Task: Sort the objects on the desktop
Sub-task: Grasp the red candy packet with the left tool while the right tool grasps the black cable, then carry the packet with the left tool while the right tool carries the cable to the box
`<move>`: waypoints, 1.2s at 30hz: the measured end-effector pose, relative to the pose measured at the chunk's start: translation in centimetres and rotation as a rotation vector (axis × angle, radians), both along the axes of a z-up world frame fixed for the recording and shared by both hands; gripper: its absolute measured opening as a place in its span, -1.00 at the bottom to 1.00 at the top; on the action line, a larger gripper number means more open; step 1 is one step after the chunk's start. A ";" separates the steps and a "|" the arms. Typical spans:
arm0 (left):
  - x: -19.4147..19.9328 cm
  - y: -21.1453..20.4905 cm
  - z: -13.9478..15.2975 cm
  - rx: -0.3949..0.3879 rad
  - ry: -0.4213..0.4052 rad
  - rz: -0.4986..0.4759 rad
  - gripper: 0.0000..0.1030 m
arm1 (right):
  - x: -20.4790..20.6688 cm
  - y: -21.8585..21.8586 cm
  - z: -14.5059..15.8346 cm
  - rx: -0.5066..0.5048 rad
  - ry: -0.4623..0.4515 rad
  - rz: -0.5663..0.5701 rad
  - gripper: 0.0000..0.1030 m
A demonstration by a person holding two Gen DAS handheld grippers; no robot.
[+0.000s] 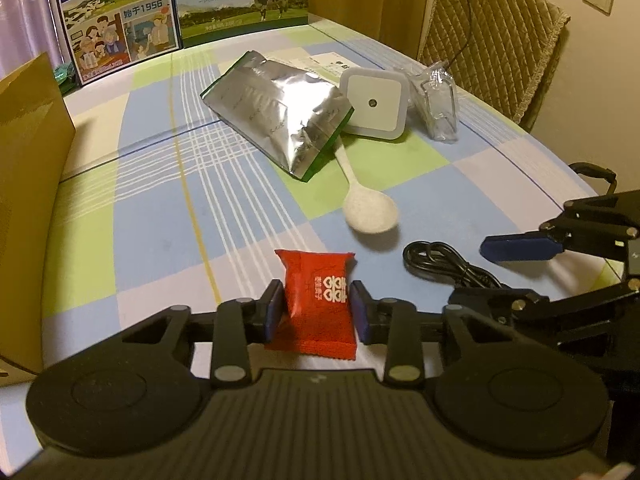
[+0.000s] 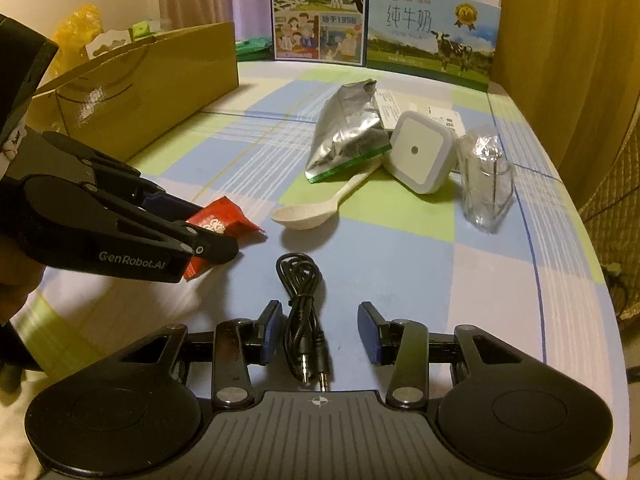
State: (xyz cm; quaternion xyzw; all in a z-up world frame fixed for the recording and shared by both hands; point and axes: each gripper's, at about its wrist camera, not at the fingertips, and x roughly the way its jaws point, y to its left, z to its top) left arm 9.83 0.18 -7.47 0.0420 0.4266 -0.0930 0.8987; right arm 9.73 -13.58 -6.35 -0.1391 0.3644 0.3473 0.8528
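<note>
Closest to the left-hand camera sits the left gripper (image 1: 316,312), its two blue pads pressed against the sides of a red candy packet (image 1: 318,304); the packet is clamped between them low over the checked tablecloth (image 1: 160,184). From the other side, the same packet (image 2: 218,224) sticks out past the black fingers. The right gripper (image 2: 320,336) stands with its pads spread apart, and a coiled black audio cable (image 2: 302,312) lies on the cloth between them, nearer the left pad, its two plugs pointing back toward the camera. Whether that pad touches the cable I cannot tell. Farther out, a pale plastic spoon (image 1: 366,204) lies with its handle tucked under the edge of a crumpled silver foil pouch (image 1: 276,108). Just beside the pouch leans a white square night light (image 1: 374,100), and next to that a clear plastic wrapper (image 1: 438,104). A brown cardboard box (image 2: 136,88) stands at the left edge of the table, and two milk cartons (image 1: 120,16) stand at the far end.
</note>
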 end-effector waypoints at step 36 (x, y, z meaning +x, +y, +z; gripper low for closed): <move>-6.8 8.9 9.3 -0.031 -0.168 0.169 -0.59 | -2.0 8.5 8.5 0.096 -0.034 0.053 -0.78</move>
